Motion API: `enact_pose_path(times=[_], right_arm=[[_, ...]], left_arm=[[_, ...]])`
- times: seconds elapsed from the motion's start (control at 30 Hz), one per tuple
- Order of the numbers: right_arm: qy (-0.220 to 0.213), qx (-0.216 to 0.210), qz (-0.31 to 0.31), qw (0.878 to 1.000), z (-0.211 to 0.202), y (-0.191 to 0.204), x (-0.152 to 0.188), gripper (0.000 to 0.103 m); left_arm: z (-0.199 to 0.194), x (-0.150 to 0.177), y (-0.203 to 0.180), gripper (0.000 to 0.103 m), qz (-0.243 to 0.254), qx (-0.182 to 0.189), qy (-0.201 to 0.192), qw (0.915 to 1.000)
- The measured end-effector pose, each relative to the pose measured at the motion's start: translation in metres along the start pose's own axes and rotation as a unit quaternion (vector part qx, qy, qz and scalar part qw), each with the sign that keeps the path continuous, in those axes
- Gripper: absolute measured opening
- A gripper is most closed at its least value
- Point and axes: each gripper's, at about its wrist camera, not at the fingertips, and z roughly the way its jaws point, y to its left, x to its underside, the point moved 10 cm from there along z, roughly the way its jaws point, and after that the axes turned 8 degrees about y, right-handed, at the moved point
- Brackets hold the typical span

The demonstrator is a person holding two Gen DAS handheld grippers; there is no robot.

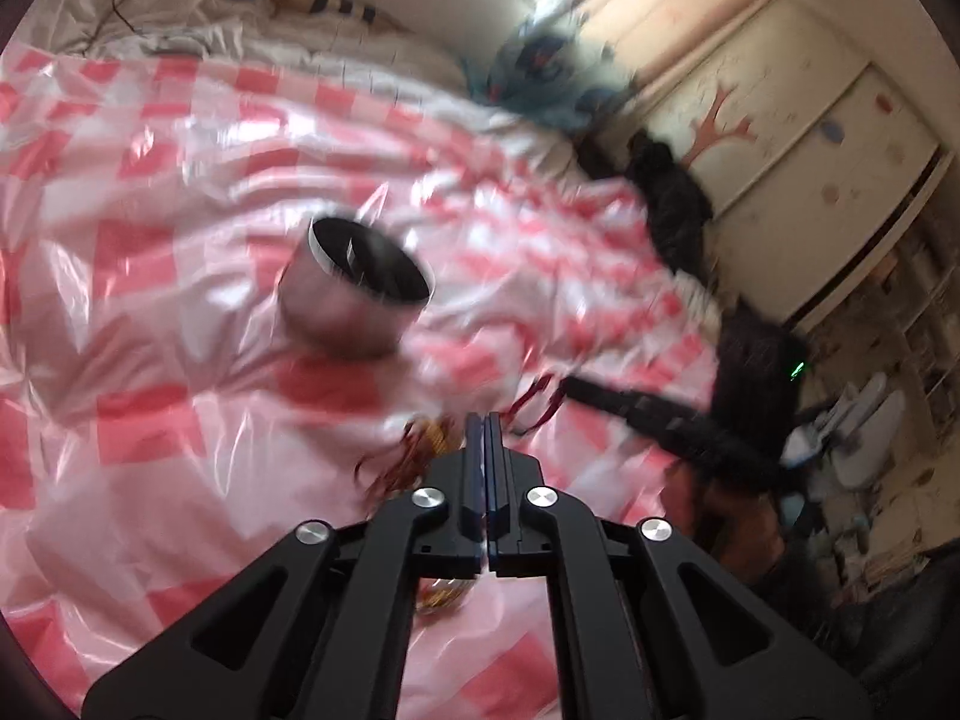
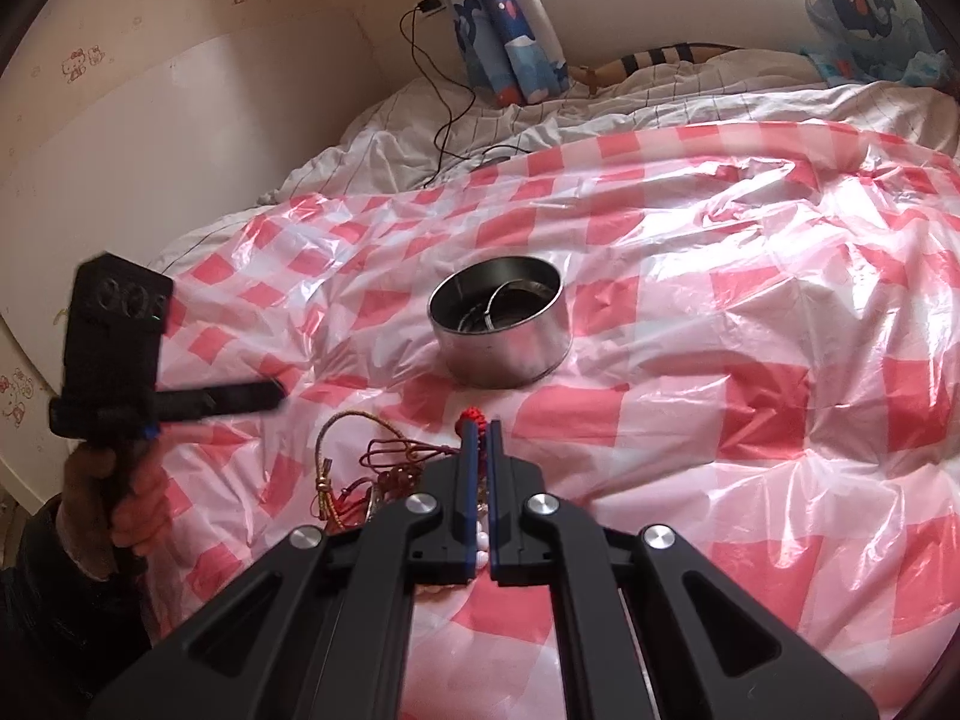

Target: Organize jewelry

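Observation:
A round metal tin (image 2: 498,348) stands on the red-and-white checked plastic sheet (image 2: 750,360), with silver bangles (image 2: 501,306) lying inside it. A tangle of red and gold cord jewelry (image 2: 360,462) lies on the sheet in front of the tin. My right gripper (image 2: 483,423) is shut on a string with a red knot (image 2: 471,417) at the tips and pale beads (image 2: 480,543) between the fingers. My left gripper (image 1: 483,417) is shut, hovering over the blurred jewelry (image 1: 429,441) near the tin (image 1: 348,312). No piece shows between its pads. It appears at the left of the right wrist view (image 2: 277,393).
The sheet covers a rumpled bed. A black cable (image 2: 447,120) runs from a wall socket onto the bedding. A hand (image 2: 135,504) holds the left tool. Blue curtains (image 2: 510,30), dark clothes (image 1: 678,210) and a pale wardrobe (image 1: 810,138) line the bed's edges.

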Motion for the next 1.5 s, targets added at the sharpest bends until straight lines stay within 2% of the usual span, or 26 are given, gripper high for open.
enact_pose_path(times=[0.07,0.13,0.17,0.2,0.27,0.33,0.37,0.4,0.47,0.63,0.8,0.83,0.87,0.9,0.93,0.97,1.03,1.1,1.17,1.2,1.23,1.27,1.3,1.37,1.43,1.5], right_arm=[[-0.002,0.0,0.001,1.0,0.0,0.0,-0.001,0.003],[-0.001,0.001,0.001,1.0,0.0,0.0,0.0,0.003],[-0.001,0.001,0.001,1.0,0.001,0.001,0.0,0.003],[-0.002,0.001,0.0,1.0,0.001,0.001,0.0,0.003],[-0.003,0.001,0.0,1.0,0.001,0.001,0.0,0.003],[-0.004,0.001,0.001,1.0,0.001,0.0,-0.001,0.003],[-0.004,0.001,0.002,1.0,0.001,0.0,-0.001,0.003],[-0.004,0.0,0.001,1.0,0.002,0.001,-0.001,0.003],[0.001,0.002,0.001,1.0,0.002,-0.001,0.0,0.003],[0.042,0.013,0.021,0.999,0.016,-0.014,0.012,0.003],[0.073,0.053,0.012,0.996,0.025,-0.021,0.027,0.005],[0.077,0.056,0.01,0.995,0.025,-0.021,0.029,0.01],[0.079,0.068,0.006,0.995,0.026,-0.023,0.03,0.034],[0.076,0.083,0.005,0.994,0.026,-0.025,0.031,0.054],[0.074,0.087,0.004,0.993,0.027,-0.026,0.03,0.056],[0.078,0.084,0.002,0.993,0.029,-0.025,0.031,0.055],[0.088,0.107,-0.009,0.99,0.034,-0.028,0.034,0.055],[0.099,0.13,-0.026,0.986,0.038,-0.029,0.038,0.055],[0.106,0.127,-0.026,0.986,0.043,-0.029,0.041,0.055],[0.11,0.125,-0.028,0.986,0.045,-0.028,0.042,0.055],[0.112,0.123,-0.029,0.986,0.046,-0.028,0.043,0.052],[0.117,0.12,-0.031,0.985,0.047,-0.027,0.044,0.038],[0.119,0.118,-0.031,0.985,0.048,-0.026,0.045,0.027],[0.115,0.116,-0.03,0.986,0.045,-0.026,0.044,0.011],[0.103,0.11,-0.024,0.988,0.039,-0.026,0.04,0.01],[0.091,0.102,-0.019,0.99,0.033,-0.025,0.036,0.007]], left_arm=[[0.008,0.003,0.001,0.01,0.006,-0.014,0.017,0.9997],[0.014,0.004,-0.003,0.032,0.02,-0.031,0.025,0.999],[0.02,0.005,-0.004,0.048,0.029,-0.05,0.029,0.9979],[0.022,0.006,-0.004,0.052,0.033,-0.059,0.032,0.9972],[0.031,0.01,0.001,0.053,0.037,-0.085,0.046,0.9946],[0.034,0.013,0.006,0.052,0.029,-0.089,0.05,0.9943],[0.033,0.014,0.007,0.044,0.02,-0.078,0.048,0.9956],[0.034,0.013,0.01,0.017,0.005,-0.062,0.048,0.9969],[0.03,0.012,0.011,0.004,-0.012,-0.033,0.044,0.9984],[-0.001,-0.004,-0.012,0.003,-0.014,0.039,-0.014,0.9991],[-0.032,-0.017,-0.032,0.004,0.0,0.101,-0.065,0.9928],[-0.036,-0.018,-0.036,0.004,-0.004,0.128,-0.07,0.9894],[-0.038,-0.02,-0.036,0.004,-0.007,0.132,-0.072,0.9886],[-0.031,-0.019,-0.032,0.004,0.004,0.096,-0.061,0.9935],[-0.023,-0.016,-0.026,0.004,0.011,0.057,-0.047,0.9972],[-0.016,-0.014,-0.022,0.004,0.006,0.046,-0.036,0.9983],[-0.017,-0.015,-0.024,0.004,-0.016,0.094,-0.043,0.9945],[-0.015,-0.018,-0.016,0.004,0.0,0.028,-0.038,0.9989],[-0.017,-0.019,-0.014,0.004,-0.024,0.063,-0.045,0.9967],[-0.017,-0.021,-0.013,0.004,-0.018,0.045,-0.049,0.9976],[-0.008,-0.018,-0.006,0.004,0.0,-0.009,-0.032,0.9994],[0.0,-0.014,0.002,0.004,0.004,-0.037,-0.017,0.9991],[0.008,-0.009,0.009,0.004,-0.011,-0.029,-0.005,0.9995],[0.008,-0.007,-0.006,0.004,-0.011,0.029,-0.017,0.9994],[-0.018,-0.018,-0.04,0.004,0.025,0.107,-0.064,0.9919],[-0.029,-0.023,-0.044,0.004,0.031,0.108,-0.079,0.9906]])
